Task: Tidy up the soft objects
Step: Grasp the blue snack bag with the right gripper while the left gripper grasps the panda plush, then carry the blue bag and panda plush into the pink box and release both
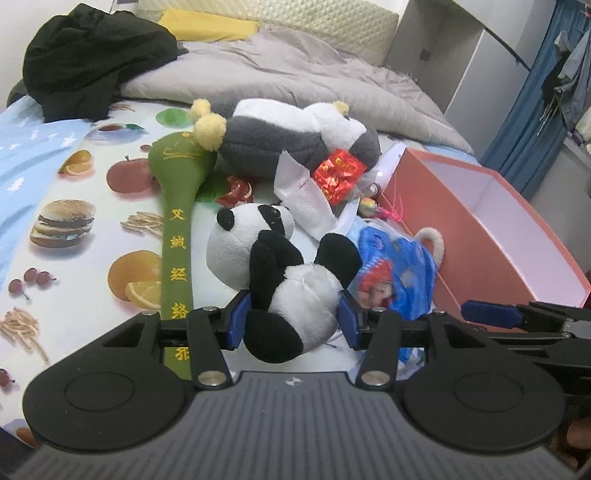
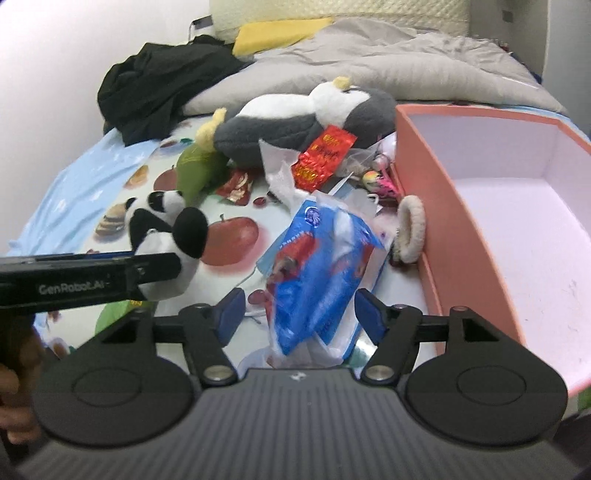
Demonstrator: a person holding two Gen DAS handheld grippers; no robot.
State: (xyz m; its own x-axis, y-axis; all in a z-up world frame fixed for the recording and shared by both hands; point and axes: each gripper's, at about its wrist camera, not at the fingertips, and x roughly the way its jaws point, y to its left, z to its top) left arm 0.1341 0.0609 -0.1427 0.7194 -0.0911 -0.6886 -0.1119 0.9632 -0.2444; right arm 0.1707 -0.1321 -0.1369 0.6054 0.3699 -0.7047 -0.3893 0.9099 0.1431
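Note:
My left gripper (image 1: 293, 319) is shut on a small black-and-white panda plush (image 1: 280, 273), its blue pads pressing the panda's lower body; the panda also shows in the right wrist view (image 2: 166, 229). My right gripper (image 2: 299, 314) is open, its fingers on either side of a blue plastic packet (image 2: 321, 266) without touching it. A large grey-and-white penguin plush (image 1: 295, 136) lies behind, and a green plush mallet (image 1: 177, 206) lies to the left. An open orange box (image 2: 517, 206) stands to the right.
A red foil packet (image 1: 338, 173), white tissue (image 1: 306, 206), a cream hair band (image 2: 412, 225) and small trinkets lie by the box. A black garment (image 1: 92, 55), grey duvet (image 1: 295, 66) and yellow pillow (image 1: 210, 26) lie at the back of the bed.

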